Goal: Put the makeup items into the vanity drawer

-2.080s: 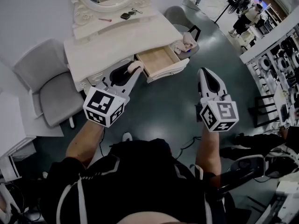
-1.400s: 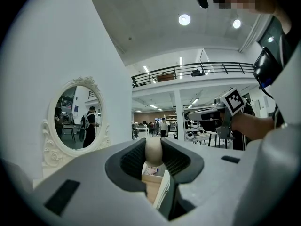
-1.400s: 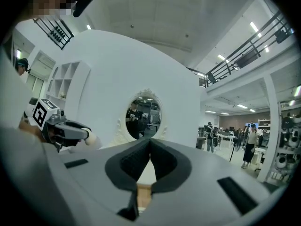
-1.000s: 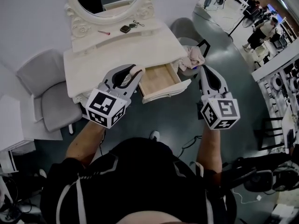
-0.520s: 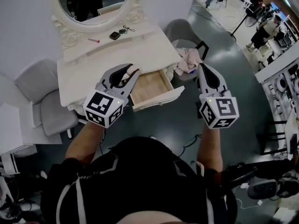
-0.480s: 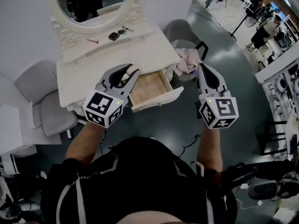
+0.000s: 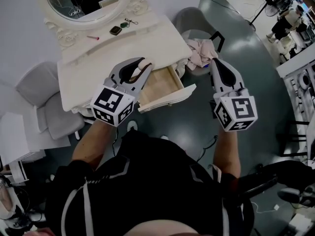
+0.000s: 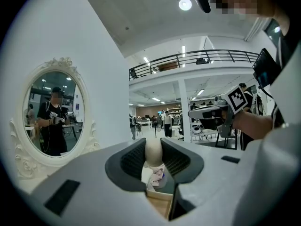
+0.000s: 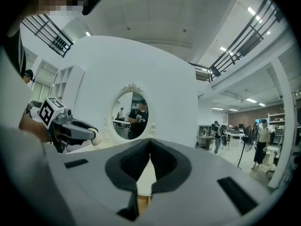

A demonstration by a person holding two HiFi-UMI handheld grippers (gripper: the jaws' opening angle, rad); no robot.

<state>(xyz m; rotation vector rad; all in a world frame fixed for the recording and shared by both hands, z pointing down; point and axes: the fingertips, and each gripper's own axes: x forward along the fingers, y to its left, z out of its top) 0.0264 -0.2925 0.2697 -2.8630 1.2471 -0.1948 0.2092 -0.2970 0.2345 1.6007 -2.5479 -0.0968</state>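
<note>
My left gripper [image 7: 141, 68] is shut on a beige egg-shaped makeup sponge [image 7: 145, 62], which sits upright between the pads in the left gripper view [image 8: 153, 150]. It hangs over the near left corner of the open wooden drawer [image 7: 167, 98] of the white vanity [image 7: 118, 58]. My right gripper [image 7: 216, 64] is shut with nothing in it, off to the right of the drawer over the floor. On the vanity's raised back shelf lie a pink pencil [image 7: 92, 37], a dark compact [image 7: 115, 30] and a small dark wiry thing [image 7: 129, 22].
An oval mirror [image 8: 54, 112] stands at the vanity's back. A grey chair [image 7: 44, 100] is to the left. Another chair with a pink cloth [image 7: 202, 53] on it stands just right of the drawer. People and stands are in the far hall.
Both grippers have moved closer to the vanity, the left still carrying the sponge. The sponge now hangs over the drawer's corner rather than short of it.
</note>
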